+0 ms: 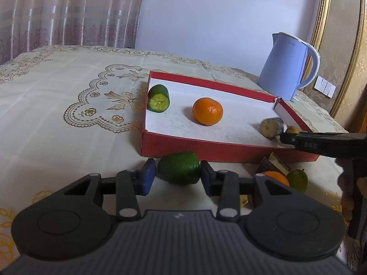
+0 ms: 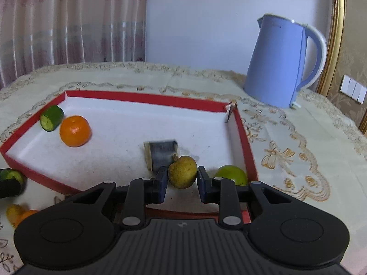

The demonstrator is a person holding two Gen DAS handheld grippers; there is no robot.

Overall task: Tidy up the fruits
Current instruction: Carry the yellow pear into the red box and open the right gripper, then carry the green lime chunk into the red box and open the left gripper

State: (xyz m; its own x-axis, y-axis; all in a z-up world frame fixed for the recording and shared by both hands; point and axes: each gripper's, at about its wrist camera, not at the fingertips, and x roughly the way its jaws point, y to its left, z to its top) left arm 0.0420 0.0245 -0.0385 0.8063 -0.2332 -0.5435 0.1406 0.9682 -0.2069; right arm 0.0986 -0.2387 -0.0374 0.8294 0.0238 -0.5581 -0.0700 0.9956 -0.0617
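between right tool [image 2: 181, 181] pads, yellow-green fruit [image 2: 182, 171] held over red tray [image 2: 243, 137]; left tool [image 1: 178, 176] holds green piece [image 1: 179, 170]; loose pinch, either may roll out.

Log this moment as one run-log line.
left gripper: shut on green fruit, outside red tray | right gripper: holds yellow fruit over tray

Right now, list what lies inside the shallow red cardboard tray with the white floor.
Inside the red tray: a cut cucumber piece, an orange mandarin, a blurred greyish cylinder. The right gripper holds a yellowish fruit there, covering the floor beneath.
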